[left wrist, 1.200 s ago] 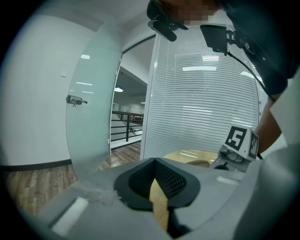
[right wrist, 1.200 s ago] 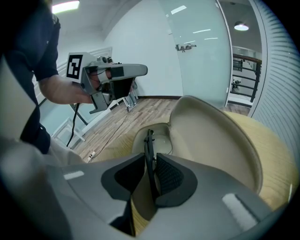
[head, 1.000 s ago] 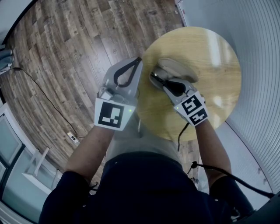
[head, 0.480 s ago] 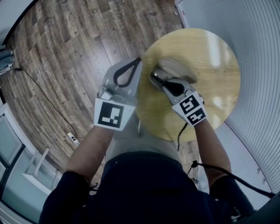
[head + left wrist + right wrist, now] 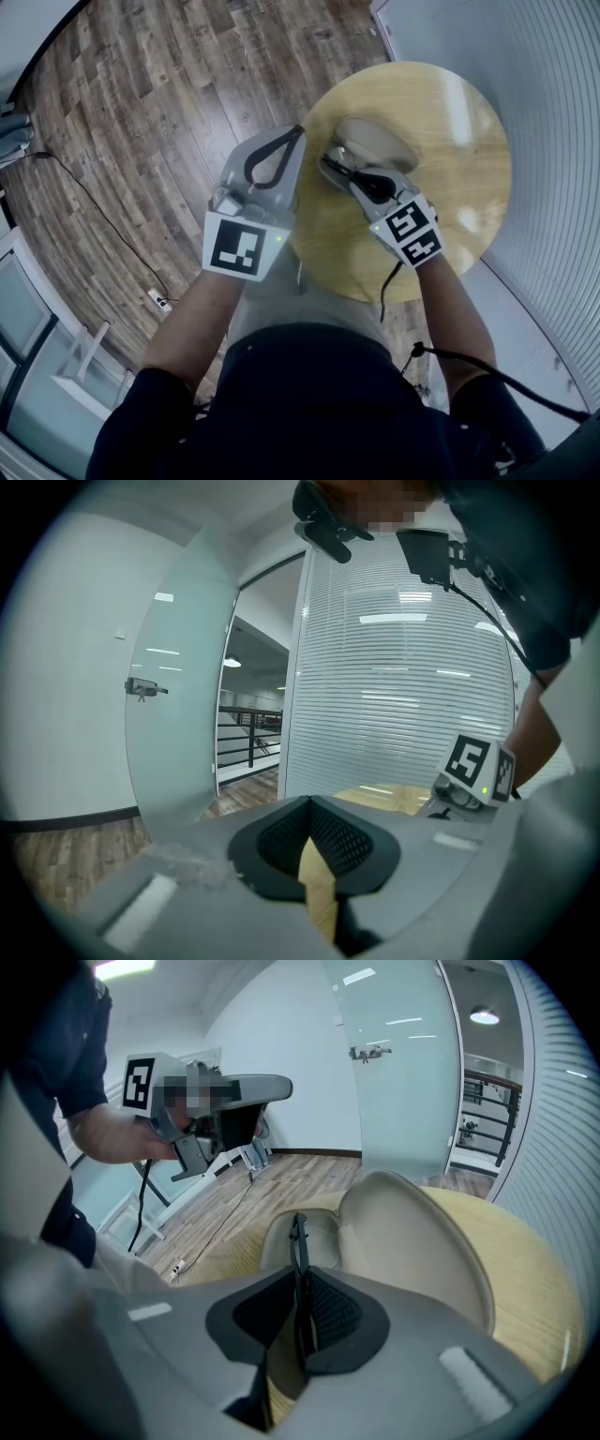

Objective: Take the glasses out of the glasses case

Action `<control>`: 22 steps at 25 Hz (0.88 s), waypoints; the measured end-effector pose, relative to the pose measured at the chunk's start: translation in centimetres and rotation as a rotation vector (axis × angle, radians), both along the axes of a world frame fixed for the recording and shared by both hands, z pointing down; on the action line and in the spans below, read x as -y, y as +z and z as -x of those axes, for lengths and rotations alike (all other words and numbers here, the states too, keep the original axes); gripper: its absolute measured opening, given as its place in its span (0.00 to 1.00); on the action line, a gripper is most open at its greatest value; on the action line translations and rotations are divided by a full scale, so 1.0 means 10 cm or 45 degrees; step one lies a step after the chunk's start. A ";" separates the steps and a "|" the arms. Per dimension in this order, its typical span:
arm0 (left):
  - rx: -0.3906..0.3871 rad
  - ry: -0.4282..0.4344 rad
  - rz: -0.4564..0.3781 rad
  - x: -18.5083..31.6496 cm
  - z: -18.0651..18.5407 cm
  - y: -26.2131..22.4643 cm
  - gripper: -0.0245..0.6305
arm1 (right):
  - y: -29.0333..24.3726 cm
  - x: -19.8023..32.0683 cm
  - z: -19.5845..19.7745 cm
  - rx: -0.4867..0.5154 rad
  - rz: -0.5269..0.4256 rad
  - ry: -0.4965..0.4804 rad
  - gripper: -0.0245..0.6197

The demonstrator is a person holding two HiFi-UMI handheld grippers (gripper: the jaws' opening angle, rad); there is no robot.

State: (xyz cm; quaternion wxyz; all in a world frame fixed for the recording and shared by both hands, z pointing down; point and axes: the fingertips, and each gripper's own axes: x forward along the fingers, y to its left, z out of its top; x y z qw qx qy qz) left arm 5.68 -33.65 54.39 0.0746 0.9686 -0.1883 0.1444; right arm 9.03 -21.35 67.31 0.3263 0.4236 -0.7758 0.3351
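Observation:
An open beige glasses case [image 5: 377,142] lies on the round wooden table [image 5: 455,112]. In the right gripper view its lid [image 5: 417,1232] stands up behind the shallow base [image 5: 319,1234]. My right gripper [image 5: 332,169] is at the case's near left end, shut on the black glasses [image 5: 298,1241]. They show as a thin dark frame edge-on between the jaws, over the case's base. My left gripper [image 5: 297,133] hovers at the table's left edge, apart from the case, its jaws together with nothing in them.
The table [image 5: 384,797] is small, with wooden floor [image 5: 159,103] all around its left side. A slatted blind wall [image 5: 562,141] runs close on the right. A cable [image 5: 103,216] trails over the floor at the left.
Almost nothing. The right gripper has shifted very slightly with the glasses still in its jaws; the left gripper has stayed where it was.

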 end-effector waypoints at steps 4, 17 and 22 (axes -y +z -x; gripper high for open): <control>-0.006 0.008 -0.011 -0.02 -0.03 -0.08 0.05 | -0.03 0.02 -0.04 -0.012 -0.013 0.022 0.12; -0.024 0.007 -0.051 -0.06 0.01 -0.35 0.05 | -0.26 0.02 -0.09 -0.044 -0.052 0.063 0.11; -0.035 0.003 -0.050 -0.07 0.04 -0.43 0.05 | -0.33 0.03 -0.11 -0.065 -0.067 0.076 0.09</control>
